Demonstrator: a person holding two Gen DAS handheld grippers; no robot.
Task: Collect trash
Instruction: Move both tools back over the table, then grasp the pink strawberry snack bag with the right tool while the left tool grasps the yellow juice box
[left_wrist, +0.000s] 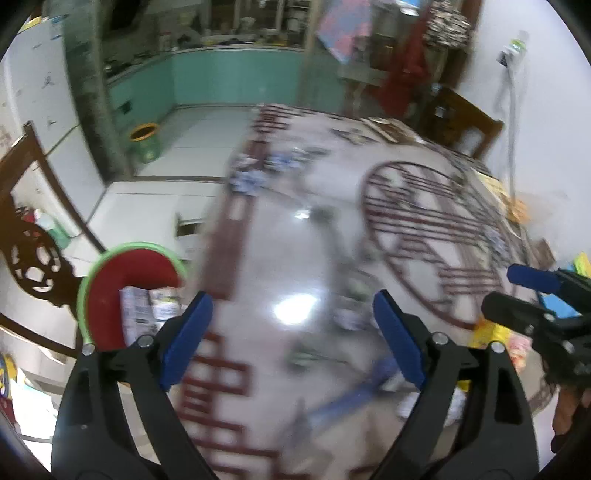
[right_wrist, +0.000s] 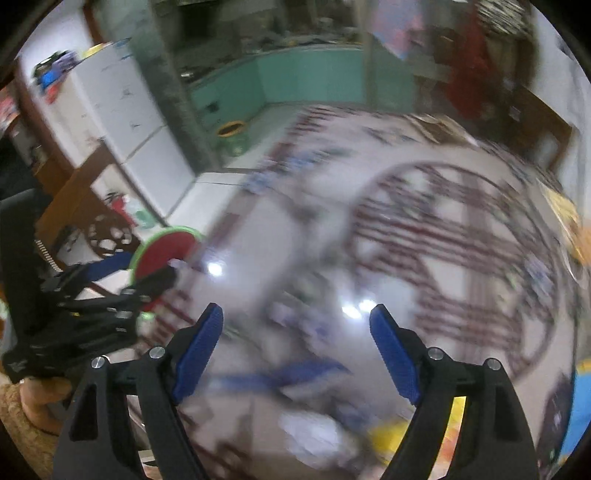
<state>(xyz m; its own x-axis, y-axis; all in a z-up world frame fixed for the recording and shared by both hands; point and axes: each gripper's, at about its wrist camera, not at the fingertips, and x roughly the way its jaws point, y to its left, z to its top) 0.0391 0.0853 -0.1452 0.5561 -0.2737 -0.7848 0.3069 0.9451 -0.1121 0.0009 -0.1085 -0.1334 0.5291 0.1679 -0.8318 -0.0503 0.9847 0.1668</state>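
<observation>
Left gripper (left_wrist: 291, 325) and right gripper (right_wrist: 295, 334) are both hanging released, nothing between pads, over the glossy worktop (left_wrist: 295, 258). Blurred wrappers (right_wrist: 317, 435) are lying below; red bin (left_wrist: 122, 280) is holding papers at left.

The glossy table (left_wrist: 295, 258) lies bare mid-way; blurred wrappers (left_wrist: 258, 173) crowd its far edge, the red bin (left_wrist: 107, 295) its left.

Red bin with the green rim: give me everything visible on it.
The bin is round, red inside with a light green rim, and looks like plastic. It stands open-topped just off the table's left edge, beside a dark carved chair. Printed paper packaging lies inside. In the left wrist view the gripper's finger hides its lower part. Nothing is seen gripping it.
</observation>
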